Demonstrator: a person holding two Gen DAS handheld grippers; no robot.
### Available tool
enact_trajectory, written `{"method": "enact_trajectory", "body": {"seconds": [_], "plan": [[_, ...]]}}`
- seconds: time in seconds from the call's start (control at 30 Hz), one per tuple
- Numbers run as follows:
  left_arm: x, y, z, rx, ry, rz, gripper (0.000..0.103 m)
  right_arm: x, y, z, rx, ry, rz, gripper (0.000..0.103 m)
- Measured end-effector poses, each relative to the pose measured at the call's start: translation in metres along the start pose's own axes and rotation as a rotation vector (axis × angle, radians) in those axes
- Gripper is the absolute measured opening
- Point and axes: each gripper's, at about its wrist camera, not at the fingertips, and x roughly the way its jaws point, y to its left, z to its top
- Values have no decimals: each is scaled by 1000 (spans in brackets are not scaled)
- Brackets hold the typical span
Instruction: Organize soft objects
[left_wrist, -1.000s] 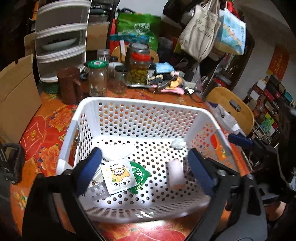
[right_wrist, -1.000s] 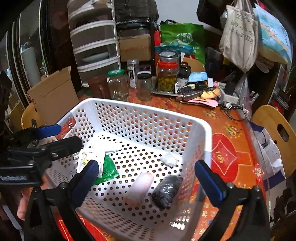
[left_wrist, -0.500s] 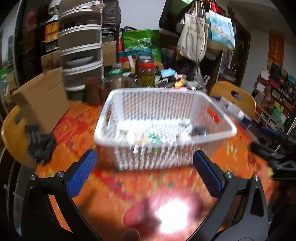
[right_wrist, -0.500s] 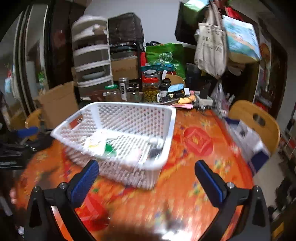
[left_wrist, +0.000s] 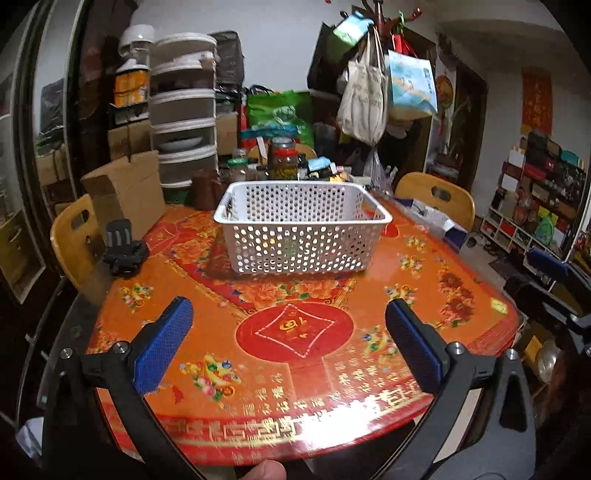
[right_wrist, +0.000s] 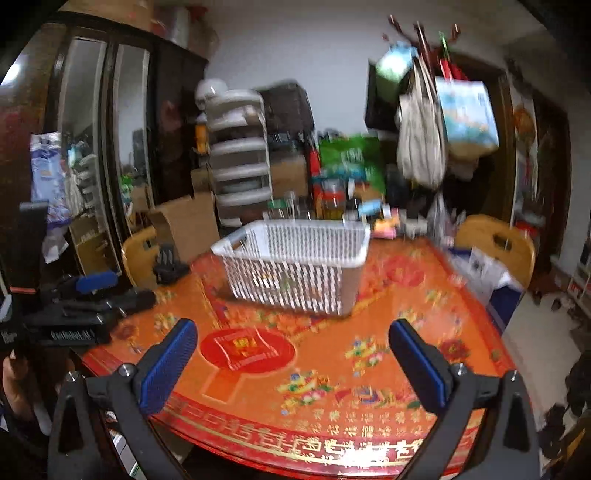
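A white perforated basket (left_wrist: 303, 230) stands on the red and orange table (left_wrist: 295, 332), also in the right wrist view (right_wrist: 295, 266). Its contents show only as faint colours through the holes. My left gripper (left_wrist: 288, 343) is open and empty, well back from the basket above the table's near part. My right gripper (right_wrist: 291, 365) is open and empty, also back near the table's front edge. The left gripper shows at the left of the right wrist view (right_wrist: 92, 295).
A black clip-like object (left_wrist: 123, 247) lies at the table's left. Jars (left_wrist: 282, 162) and clutter stand behind the basket. A cardboard box (left_wrist: 125, 192), wooden chairs (left_wrist: 436, 195) and a drawer tower (left_wrist: 183, 118) surround the table.
Both grippers have pulled back and up from over the basket to the table's near edge. The basket now looks small and far. Both stay open and empty.
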Motion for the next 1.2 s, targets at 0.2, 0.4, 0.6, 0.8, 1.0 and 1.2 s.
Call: {"method": "enact_trajectory", "body": {"seconds": [0.2,0.4,0.6,0.8,1.0,1.2], "plan": [[-37,-11,17,-12,-66,-14,103,-6,2,26,2,-2,-15,103],[-18,-19,40,12,-66,21,103,39,-26,37,75,105,-53,103],[2,-16,47,-1,-50,37,103,56,-37,29,99,140,-43,103],[24,-14,42,-2,-14,55,103,61,-35,20,84,165,-51,103],[28,-15,37,-5,-13,47,103,57,-36,17,89,161,-47,103],[27,-17,33,3,-14,45,103,56,-33,18,82,159,-45,103]]}}
